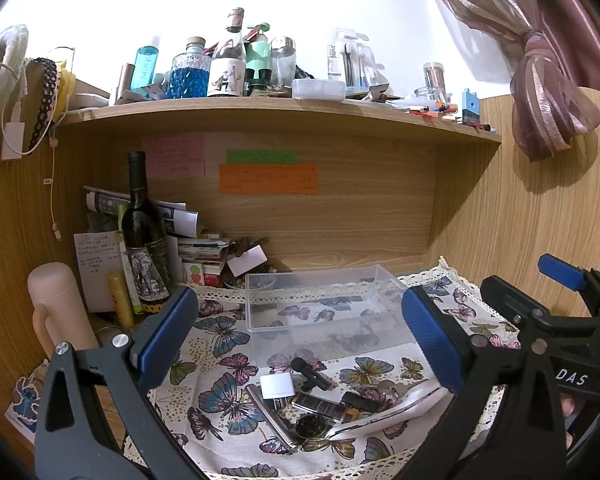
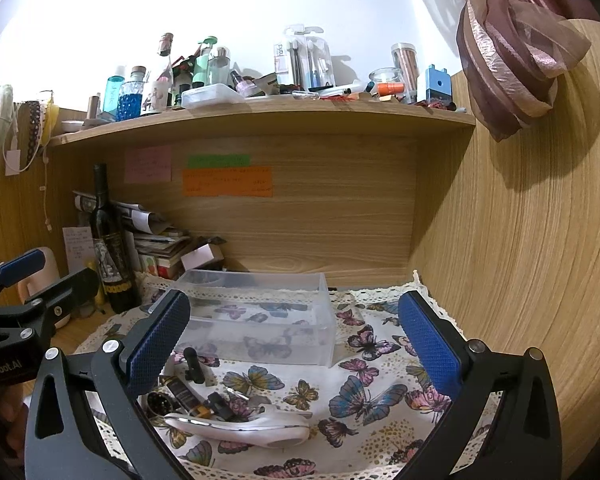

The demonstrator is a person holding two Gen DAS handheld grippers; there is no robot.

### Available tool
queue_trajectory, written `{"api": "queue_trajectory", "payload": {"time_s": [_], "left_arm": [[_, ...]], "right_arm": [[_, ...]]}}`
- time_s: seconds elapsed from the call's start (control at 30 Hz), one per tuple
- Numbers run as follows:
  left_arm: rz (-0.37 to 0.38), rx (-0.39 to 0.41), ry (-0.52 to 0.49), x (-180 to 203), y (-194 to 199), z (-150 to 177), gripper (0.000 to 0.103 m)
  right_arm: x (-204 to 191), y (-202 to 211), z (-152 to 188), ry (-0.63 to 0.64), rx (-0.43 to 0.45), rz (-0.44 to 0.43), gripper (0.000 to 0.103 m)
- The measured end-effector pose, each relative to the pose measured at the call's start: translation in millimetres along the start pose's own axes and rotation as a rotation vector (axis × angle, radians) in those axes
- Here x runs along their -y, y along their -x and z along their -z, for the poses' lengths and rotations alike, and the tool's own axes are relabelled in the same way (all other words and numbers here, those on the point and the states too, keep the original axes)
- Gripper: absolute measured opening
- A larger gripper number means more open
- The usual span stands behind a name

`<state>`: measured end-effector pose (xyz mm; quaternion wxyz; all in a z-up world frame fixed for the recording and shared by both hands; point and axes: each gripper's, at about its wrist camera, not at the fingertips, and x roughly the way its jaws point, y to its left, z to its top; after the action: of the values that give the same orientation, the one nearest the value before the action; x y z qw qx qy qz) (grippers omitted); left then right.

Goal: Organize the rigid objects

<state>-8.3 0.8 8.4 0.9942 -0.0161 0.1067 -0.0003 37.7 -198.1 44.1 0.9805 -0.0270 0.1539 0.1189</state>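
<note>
Left wrist view shows my left gripper (image 1: 300, 336) with jaws wide apart and nothing between them, above the butterfly cloth (image 1: 220, 360) on the surface. Small items lie near me in a pile: plug (image 1: 277, 386), metal tube (image 1: 270, 416), white handle (image 1: 388, 412). My right gripper (image 2: 294, 340) gapes too, before the clear bin (image 2: 260, 312), which stands behind the pile.

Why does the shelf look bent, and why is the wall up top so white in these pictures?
In both wrist views the fisheye lens bows the straight wooden shelf into an arc and darkens the corners. The white wall above it is overexposed in both views, washing out detail. In the right wrist view the tied curtain throws a soft shadow on the wood panel. The clear plastic box stays sharp.
</note>
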Motion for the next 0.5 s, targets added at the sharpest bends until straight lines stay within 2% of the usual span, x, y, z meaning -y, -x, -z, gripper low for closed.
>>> {"api": "queue_trajectory", "payload": {"time_s": [0.5], "left_arm": [[0.001,0.004,-0.006,0.6,2.4,-3.7,0.103]], "right_arm": [[-0.8,0.4,0.5,-0.002,0.000,0.001,0.103]]}}
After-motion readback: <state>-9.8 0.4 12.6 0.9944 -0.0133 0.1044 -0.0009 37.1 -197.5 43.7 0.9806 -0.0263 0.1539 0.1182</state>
